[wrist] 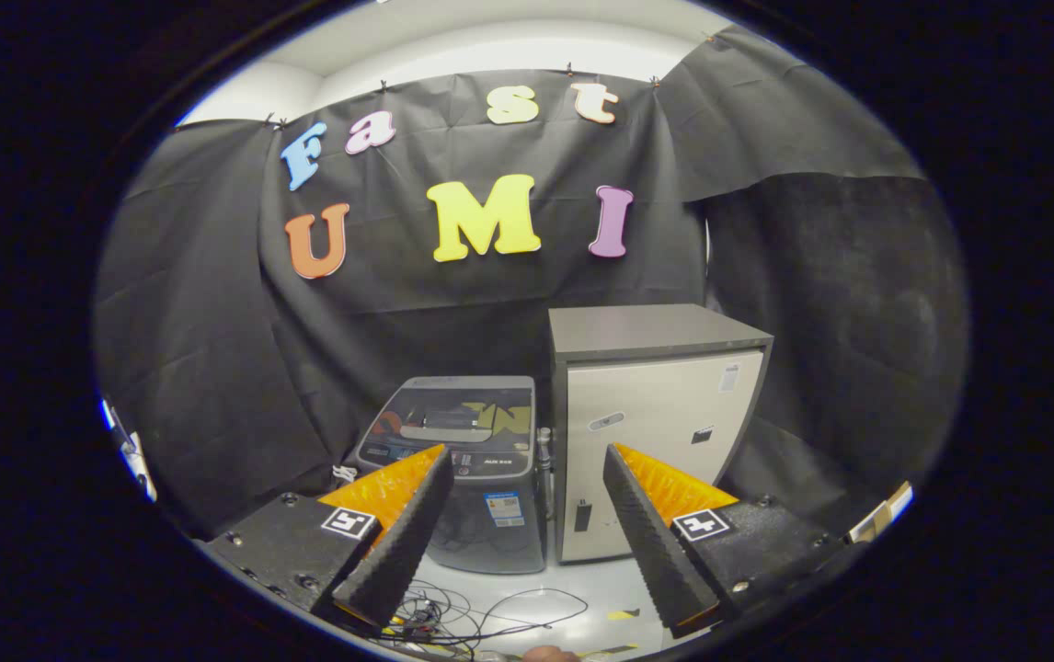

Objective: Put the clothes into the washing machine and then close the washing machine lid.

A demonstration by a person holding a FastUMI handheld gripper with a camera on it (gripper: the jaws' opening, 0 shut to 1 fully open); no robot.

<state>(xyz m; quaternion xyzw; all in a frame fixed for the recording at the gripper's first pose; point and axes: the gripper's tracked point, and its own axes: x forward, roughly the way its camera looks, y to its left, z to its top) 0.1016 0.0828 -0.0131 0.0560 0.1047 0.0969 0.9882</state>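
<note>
Cables are lying on the floor under the released, empty claw. Ahead at 11 o'clock the washing machine is sitting, lid down; advancing squarely seems wise.

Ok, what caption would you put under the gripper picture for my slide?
Open gripper holds nothing, its fingers apart, facing the lid-down washing machine beside a tall cabinet.

Grey cabinet with pale door stands on the white floor against the black cloth wall. Tangle of thin cables lies on the floor in front. White ceiling strip above the cloth.
</note>
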